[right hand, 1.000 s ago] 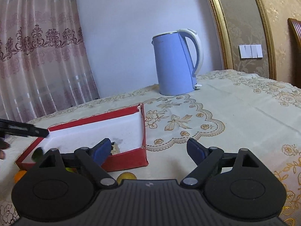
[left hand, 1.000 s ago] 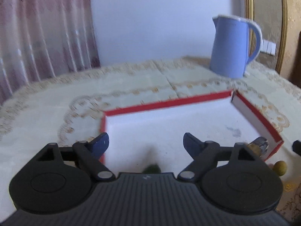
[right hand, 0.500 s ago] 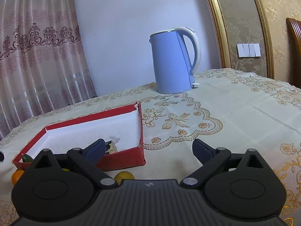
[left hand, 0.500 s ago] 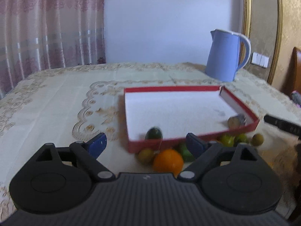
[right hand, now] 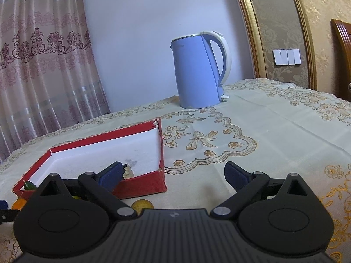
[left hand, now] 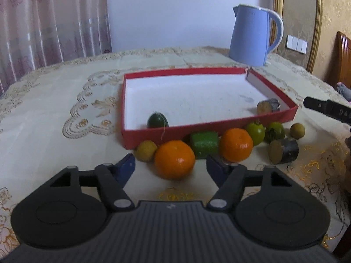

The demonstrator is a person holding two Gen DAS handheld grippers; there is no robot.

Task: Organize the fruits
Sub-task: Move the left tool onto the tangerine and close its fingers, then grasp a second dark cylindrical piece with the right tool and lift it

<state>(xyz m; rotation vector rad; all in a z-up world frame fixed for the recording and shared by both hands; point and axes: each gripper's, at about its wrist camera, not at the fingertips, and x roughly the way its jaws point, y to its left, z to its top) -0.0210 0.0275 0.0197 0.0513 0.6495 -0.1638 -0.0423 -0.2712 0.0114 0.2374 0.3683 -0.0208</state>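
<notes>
- Red cardboard tray [left hand: 219,127] with a white inside, shallow, lying flat on the cream embroidered tablecloth [left hand: 54,118]; one far corner is torn open.
- Inside the tray: a dark green round fruit [left hand: 157,120] against the near wall, and a cut, dark-skinned piece [left hand: 267,105] in the near right corner.
- Outside, in a row just before the near wall: a small yellow-green fruit [left hand: 145,150], a large orange [left hand: 174,159], a green cut block [left hand: 204,144], a second orange [left hand: 236,144], two green round fruits [left hand: 255,131] [left hand: 275,131], a small yellowish fruit [left hand: 297,130] and a dark cylinder with a pale cut face [left hand: 284,151].
- Left gripper [left hand: 171,166]: jaws have just been closing and stand about half apart; the large orange lies just ahead between the blue tips, and the pads do not press on it.
- Right gripper [right hand: 173,173]: jaws spread wide, holding nothing, hovering over the tray's right corner and bare cloth; a yellowish fruit [right hand: 141,203] shows just below it.
- Blue kettle [right hand: 199,70] with a white handle, upright on the far side of the table, well apart from the tray.
</notes>
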